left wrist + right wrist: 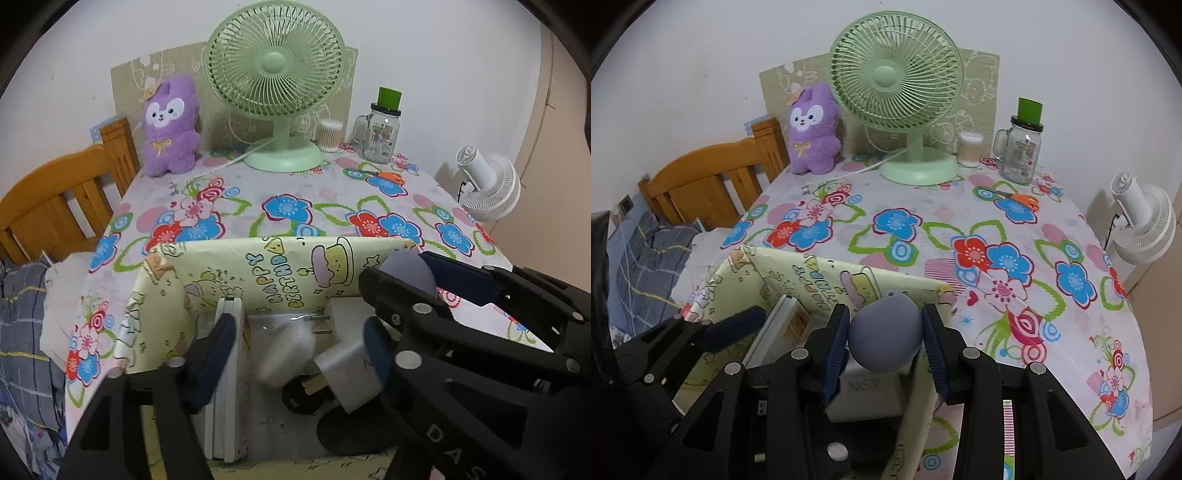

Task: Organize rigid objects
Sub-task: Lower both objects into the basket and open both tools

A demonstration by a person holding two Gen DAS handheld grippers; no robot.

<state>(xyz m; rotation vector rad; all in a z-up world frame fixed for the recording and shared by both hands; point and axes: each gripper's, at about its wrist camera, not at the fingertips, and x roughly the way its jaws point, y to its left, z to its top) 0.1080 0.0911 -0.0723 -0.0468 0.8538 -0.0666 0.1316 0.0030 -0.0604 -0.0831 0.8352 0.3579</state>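
A yellow "Happy Birthday" box (236,266) stands open at the table's near edge, also in the right wrist view (798,273). Inside it lie a white charger plug (351,373), a blurred white object (284,350), a black item (347,432) and an upright white flat device (229,373). My left gripper (299,362) is open, its fingers down inside the box on either side of the blurred white object. My right gripper (884,332) is shut on a rounded grey-purple object (884,334) above the box's right side; it shows in the left wrist view (406,269).
The flowered tablecloth (997,258) carries a green fan (897,81), a purple plush toy (812,129), a cotton swab jar (969,147), a glass mug jar (1019,151) and orange scissors (1019,199). A white fan (1145,221) stands right; a wooden bed frame (701,181) left.
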